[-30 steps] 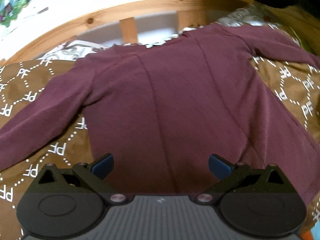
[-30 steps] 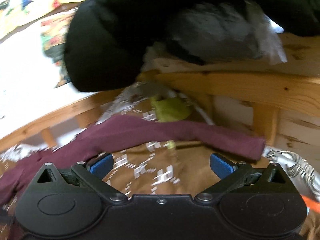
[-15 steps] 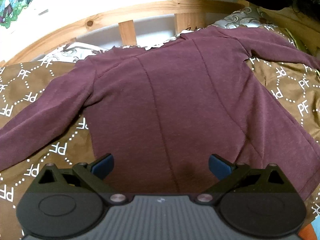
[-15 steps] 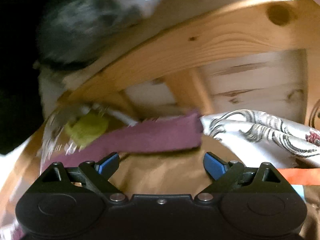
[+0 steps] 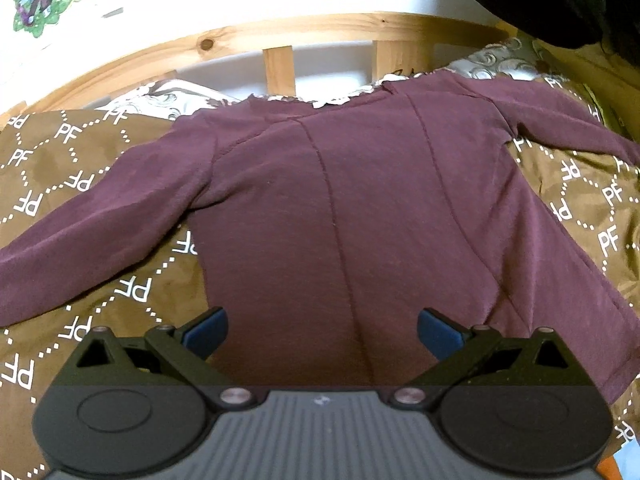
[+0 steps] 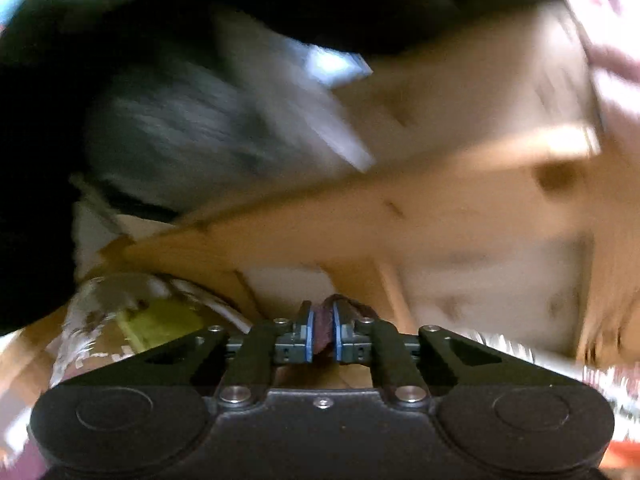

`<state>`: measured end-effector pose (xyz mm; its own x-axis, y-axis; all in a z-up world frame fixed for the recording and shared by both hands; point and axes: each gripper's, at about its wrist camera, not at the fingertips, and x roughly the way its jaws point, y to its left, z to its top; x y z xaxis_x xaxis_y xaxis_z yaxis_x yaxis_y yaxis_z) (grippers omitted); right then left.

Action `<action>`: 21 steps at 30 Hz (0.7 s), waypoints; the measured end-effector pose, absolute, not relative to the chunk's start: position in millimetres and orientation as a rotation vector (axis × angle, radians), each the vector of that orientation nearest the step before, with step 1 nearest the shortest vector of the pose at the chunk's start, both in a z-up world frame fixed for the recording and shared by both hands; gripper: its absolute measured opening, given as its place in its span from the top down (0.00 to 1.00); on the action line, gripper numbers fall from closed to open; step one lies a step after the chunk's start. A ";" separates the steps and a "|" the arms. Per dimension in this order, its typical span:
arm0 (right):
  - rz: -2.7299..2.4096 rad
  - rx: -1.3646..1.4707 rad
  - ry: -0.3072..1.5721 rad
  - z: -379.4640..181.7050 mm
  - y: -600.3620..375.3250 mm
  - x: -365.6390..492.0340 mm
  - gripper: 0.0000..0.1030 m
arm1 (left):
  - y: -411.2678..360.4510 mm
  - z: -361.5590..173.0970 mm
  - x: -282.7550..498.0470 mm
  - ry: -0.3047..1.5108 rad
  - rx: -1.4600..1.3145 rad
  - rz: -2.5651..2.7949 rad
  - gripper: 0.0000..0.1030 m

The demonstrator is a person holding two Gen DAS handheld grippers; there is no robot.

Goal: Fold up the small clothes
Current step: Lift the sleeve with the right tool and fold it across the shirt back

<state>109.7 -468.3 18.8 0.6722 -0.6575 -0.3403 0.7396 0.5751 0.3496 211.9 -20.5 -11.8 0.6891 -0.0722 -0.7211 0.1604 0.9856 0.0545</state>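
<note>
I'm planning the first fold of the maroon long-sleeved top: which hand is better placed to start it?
Right. The right gripper has just closed its jaws on maroon fabric, seemingly a sleeve end of the maroon long-sleeved top. The left gripper hovers open over the hem, holding nothing.

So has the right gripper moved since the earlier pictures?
Yes. The right gripper has travelled along the sleeve to its cuff, towards the wooden bed rail, which now looms larger. Its jaws have just been closing and now pinch the maroon sleeve.
</note>
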 end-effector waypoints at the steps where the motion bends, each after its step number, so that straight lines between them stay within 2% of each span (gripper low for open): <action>1: -0.799 0.433 0.158 26.8 -459.1 111.6 0.91 | -18.0 -10.8 211.9 0.799 0.110 -0.128 0.00; 6: -0.606 0.120 0.023 70.1 -396.5 124.4 0.91 | -2.3 -3.6 214.1 0.783 0.073 -0.105 0.00; 11: -0.367 -0.055 -0.027 93.9 -329.5 145.5 0.91 | 22.9 4.5 221.7 0.786 -0.003 -0.042 0.00; 15: -0.134 -0.192 -0.033 91.2 -260.7 151.2 0.92 | 52.5 12.2 231.0 0.790 -0.109 0.021 0.00; 21: 0.276 -0.388 0.008 58.1 -159.6 135.2 0.92 | 90.3 18.3 236.0 0.768 -0.189 0.115 0.00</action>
<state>135.2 -159.6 58.1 0.9625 0.2644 -0.0600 -0.2674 0.8888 -0.3723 236.0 90.3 18.3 0.7142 0.0343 -0.6991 -0.1718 0.9768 -0.1275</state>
